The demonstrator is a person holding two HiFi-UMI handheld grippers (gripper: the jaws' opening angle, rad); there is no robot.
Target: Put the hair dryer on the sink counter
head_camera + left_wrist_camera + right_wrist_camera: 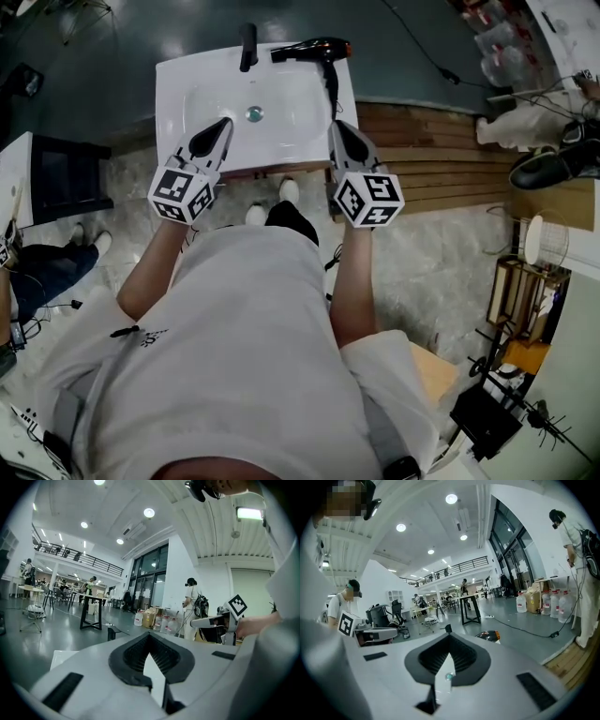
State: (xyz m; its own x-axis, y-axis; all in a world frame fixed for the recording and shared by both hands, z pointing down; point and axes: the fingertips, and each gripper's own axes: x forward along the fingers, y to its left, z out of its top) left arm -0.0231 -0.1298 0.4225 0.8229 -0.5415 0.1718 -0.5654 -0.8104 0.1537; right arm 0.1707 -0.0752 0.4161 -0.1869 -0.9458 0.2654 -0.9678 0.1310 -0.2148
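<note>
Black hair dryer, orange end, lies on glossy white moulded sink table beside black faucet. Left claw and right claw both clenched, empty.

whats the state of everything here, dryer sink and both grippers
sink: nothing in the bowl
hair dryer: lying on the sink's back right corner, not held
left gripper: shut, empty
right gripper: shut, empty

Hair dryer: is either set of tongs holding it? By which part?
Nothing is held. The left tongs and right tongs are both shut and empty above the sink; the hair dryer lies free on its back right corner.
</note>
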